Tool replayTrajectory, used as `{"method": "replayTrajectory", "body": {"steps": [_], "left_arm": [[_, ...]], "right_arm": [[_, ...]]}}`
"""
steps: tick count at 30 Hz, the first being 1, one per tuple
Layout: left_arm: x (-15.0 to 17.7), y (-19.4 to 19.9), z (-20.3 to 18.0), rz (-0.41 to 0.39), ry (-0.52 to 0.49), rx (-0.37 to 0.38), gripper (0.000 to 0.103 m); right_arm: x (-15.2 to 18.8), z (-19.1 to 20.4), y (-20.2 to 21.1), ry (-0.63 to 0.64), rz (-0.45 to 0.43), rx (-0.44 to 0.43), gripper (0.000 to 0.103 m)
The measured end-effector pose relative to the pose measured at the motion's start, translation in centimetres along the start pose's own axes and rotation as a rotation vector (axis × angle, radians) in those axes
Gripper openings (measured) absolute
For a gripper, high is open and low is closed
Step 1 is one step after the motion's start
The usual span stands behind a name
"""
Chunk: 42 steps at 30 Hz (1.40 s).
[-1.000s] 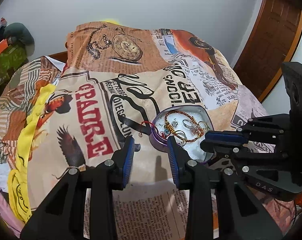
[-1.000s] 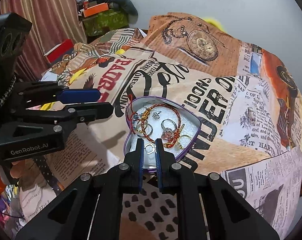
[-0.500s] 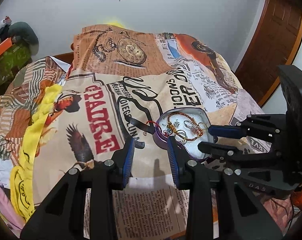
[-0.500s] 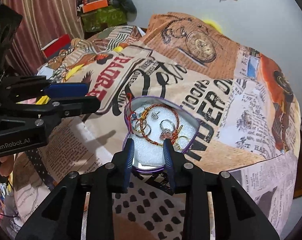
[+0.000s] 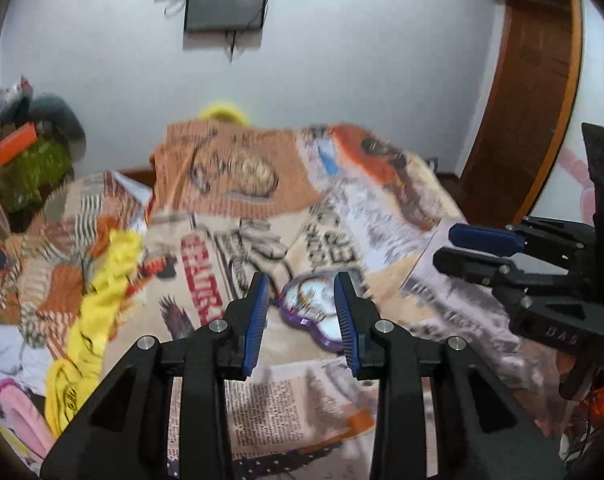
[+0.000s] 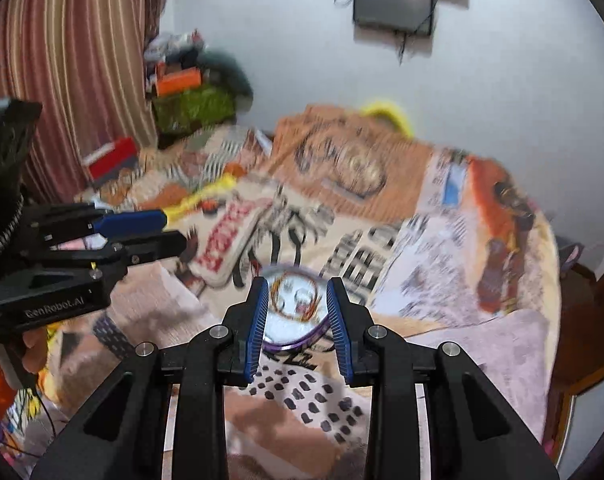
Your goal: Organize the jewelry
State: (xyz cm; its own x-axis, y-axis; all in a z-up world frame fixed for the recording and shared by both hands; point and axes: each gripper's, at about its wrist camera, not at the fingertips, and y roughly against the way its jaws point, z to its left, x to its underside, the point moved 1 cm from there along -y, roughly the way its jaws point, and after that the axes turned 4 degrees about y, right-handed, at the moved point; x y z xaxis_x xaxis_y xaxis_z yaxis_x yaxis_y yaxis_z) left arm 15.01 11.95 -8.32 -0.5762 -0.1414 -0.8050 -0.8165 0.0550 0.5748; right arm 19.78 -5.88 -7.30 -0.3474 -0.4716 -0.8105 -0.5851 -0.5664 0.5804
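Nothing sits between the fingers of the left gripper [image 5: 301, 322]; the gap is clear, and beyond the tips the heart-shaped tin [image 5: 310, 312] lies low on the bedspread [image 5: 441, 312]. Off to the right of those fingers the right gripper [image 5: 445, 246] hangs in the air, blocking any sideways pass that way. To their left, open bedspread, then a rumpled yellow cloth [image 5: 98, 300]. In the right wrist view the fingers of the right gripper [image 6: 298, 322] stand apart with free air between, tin [image 6: 292, 308] below them. The left gripper [image 6: 170, 230] hangs on their left; right side is open bedspread [image 6: 481, 344].
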Motion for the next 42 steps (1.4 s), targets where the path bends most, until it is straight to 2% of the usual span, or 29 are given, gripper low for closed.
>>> {"method": "replayTrajectory", "body": {"steps": [5,7,9,11,15,17,19,22,29,42], "left_arm": [[-1.4,6.6,-3.0,-0.178,-0.055,0.003,0.033],[-1.6,9.4,-4.1,-0.257,-0.07,0.001,0.041],[-1.6,11.6,-4.9,-0.331,-0.075,0.0,0.049],[-1.3,14.0,-5.6,-0.406,-0.078,0.002,0.054],[-0.6,17.1,-6.8,-0.495,-0.084,-0.002,0.073],[0.0,18.3,-7.3,-0.537,-0.087,-0.02,0.086],[0.7,19.2,-7.7,-0.575,-0.087,-0.042,0.099],[1.4,20.0,-8.1,-0.609,-0.088,-0.073,0.103],[2.7,20.5,-9.0,-0.615,-0.087,-0.095,0.103],[2.9,20.7,-8.9,-0.589,-0.061,-0.084,0.103]], "right_arm": [[-1.2,0.8,7.5,-0.01,-0.197,0.063,0.027],[-1.4,1.2,10.1,-0.017,-0.271,0.086,0.028],[-1.4,1.8,13.0,-0.03,-0.352,0.114,0.033],[-1.3,2.3,14.9,-0.041,-0.413,0.133,0.044],[-0.7,3.6,18.0,-0.055,-0.514,0.18,0.058],[-0.5,4.3,18.6,-0.064,-0.544,0.221,0.078],[-0.2,4.7,18.6,-0.074,-0.571,0.252,0.09],[0.2,5.2,18.7,-0.101,-0.594,0.288,0.103],[0.8,5.1,19.5,-0.136,-0.593,0.284,0.103],[2.2,5.4,20.0,-0.102,-0.574,0.317,0.103]]}}
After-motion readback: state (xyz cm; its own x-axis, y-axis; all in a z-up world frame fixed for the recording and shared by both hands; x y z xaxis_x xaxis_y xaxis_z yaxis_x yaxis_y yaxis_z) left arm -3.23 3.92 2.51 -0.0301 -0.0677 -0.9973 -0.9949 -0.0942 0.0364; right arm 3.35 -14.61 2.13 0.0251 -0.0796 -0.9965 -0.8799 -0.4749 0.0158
